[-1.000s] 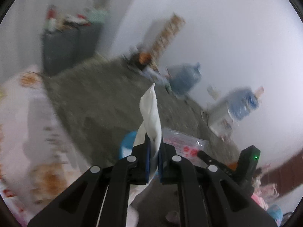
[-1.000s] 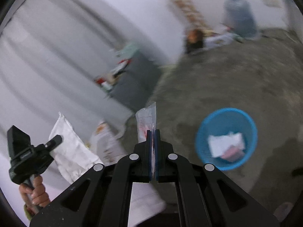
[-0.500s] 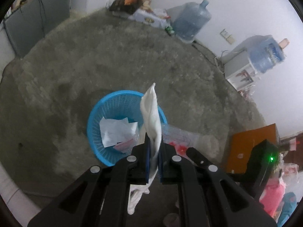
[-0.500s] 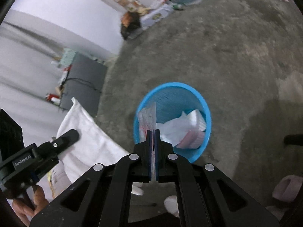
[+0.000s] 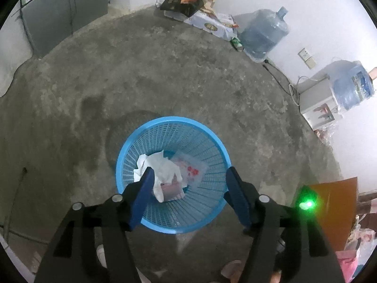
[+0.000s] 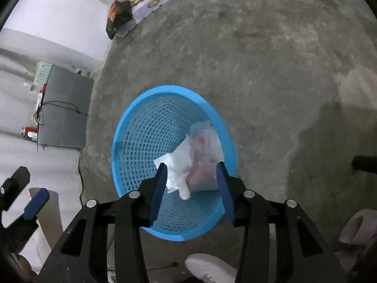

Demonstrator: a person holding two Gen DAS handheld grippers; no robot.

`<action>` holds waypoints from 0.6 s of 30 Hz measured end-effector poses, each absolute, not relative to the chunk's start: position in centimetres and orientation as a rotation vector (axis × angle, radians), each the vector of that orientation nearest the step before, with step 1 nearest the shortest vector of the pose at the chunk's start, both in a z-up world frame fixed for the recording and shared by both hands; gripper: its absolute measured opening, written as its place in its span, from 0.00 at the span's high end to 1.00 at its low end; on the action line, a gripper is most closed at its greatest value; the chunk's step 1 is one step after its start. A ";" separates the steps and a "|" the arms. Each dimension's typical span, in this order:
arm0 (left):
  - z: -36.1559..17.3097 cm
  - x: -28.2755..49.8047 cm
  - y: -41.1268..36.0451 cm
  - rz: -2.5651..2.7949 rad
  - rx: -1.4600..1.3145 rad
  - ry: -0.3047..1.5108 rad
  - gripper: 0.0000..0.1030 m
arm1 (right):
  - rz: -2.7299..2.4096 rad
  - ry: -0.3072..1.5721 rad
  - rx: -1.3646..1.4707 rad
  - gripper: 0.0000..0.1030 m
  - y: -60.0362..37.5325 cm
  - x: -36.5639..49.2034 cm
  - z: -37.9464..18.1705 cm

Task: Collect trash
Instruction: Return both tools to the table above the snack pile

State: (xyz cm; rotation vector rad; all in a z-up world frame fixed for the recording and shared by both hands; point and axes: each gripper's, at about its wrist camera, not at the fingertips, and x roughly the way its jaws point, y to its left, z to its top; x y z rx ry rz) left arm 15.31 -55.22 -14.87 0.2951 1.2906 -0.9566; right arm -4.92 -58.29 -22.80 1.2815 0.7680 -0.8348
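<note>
both the left gripper (image 5: 189,173) and right gripper (image 6: 191,168) are held wide apart and empty, with a blue mesh basket (image 5: 207,139) directly beneath them; crumpled white tissue (image 5: 162,165) and a clear plastic wrapper (image 5: 192,168) are seen inside.

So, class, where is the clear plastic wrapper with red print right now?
In the left wrist view, the clear wrapper lies inside the blue basket on the concrete floor, just right of the crumpled white tissue, below both open grippers.
</note>
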 end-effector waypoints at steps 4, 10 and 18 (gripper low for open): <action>-11.7 14.6 -53.0 -0.988 0.210 1.259 0.34 | -0.867 0.727 1.245 0.55 -57.1 -6.2 -20.2; -4.0 12.4 -45.7 -1.054 0.086 1.137 0.28 | -0.844 0.678 1.083 0.37 -53.7 -6.1 -13.6; 3.8 10.6 -33.3 -0.968 0.041 0.948 0.23 | -0.685 0.645 0.805 0.18 -47.5 -3.3 -4.4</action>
